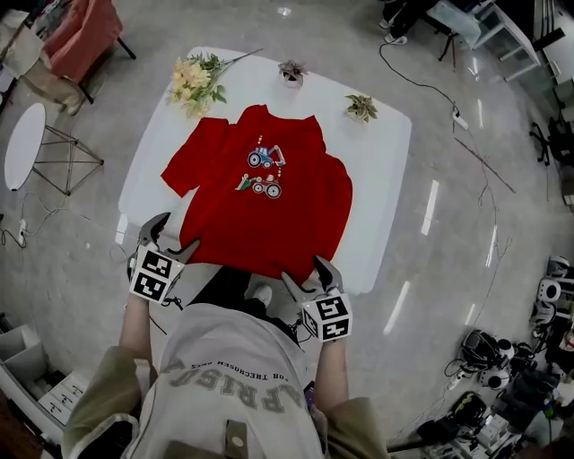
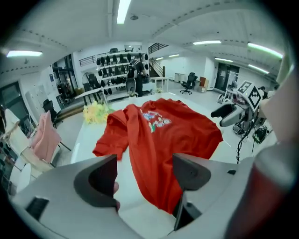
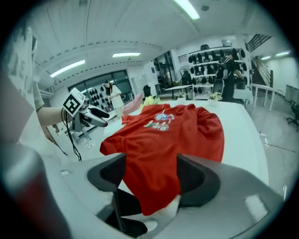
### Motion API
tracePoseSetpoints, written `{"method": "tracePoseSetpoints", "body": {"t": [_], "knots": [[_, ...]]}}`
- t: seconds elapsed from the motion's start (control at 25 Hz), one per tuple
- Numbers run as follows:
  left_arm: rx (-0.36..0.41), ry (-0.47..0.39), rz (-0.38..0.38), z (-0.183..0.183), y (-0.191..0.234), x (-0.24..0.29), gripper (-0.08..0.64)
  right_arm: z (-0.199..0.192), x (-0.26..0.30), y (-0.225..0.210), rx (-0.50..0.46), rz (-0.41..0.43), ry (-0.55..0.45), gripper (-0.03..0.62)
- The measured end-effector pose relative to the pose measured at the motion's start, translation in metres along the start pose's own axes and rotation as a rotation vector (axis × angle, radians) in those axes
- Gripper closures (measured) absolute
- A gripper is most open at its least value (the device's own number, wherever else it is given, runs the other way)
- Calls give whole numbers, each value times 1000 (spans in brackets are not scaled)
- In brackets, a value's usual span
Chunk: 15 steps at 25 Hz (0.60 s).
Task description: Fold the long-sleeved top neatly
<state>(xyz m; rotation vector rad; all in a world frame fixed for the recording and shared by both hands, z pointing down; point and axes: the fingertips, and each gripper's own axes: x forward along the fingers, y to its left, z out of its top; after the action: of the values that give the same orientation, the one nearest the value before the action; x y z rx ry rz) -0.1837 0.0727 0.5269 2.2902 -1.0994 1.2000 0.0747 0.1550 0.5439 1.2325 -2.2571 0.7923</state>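
I see a glossy grey floor (image 1: 314, 27) around the white surface (image 1: 381, 188). A round side table (image 1: 22, 143) and a pink-draped chair (image 1: 81, 36) stand left. Strip lights (image 2: 122, 10) run overhead, and a rack (image 2: 119, 63) stands at the back.

Beyond the grey left tongs (image 1: 175, 238) and right tongs (image 1: 311, 273) with black-and-white marker cubes (image 1: 154, 275), a bright red long-sleeved cloth top (image 1: 269, 211) with blue-and-white vehicle print lies on the white tabletop (image 1: 381, 179).
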Motion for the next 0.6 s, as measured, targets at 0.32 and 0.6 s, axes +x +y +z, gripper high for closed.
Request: {"method": "tracePoseSetpoints", "body": {"t": [0.32, 0.6], "knots": [[206, -158, -106, 141, 32, 44, 207, 27, -5, -58, 136, -227, -59, 264], [376, -194, -293, 218, 6, 112, 207, 7, -6, -87, 233, -414, 27, 264]]}}
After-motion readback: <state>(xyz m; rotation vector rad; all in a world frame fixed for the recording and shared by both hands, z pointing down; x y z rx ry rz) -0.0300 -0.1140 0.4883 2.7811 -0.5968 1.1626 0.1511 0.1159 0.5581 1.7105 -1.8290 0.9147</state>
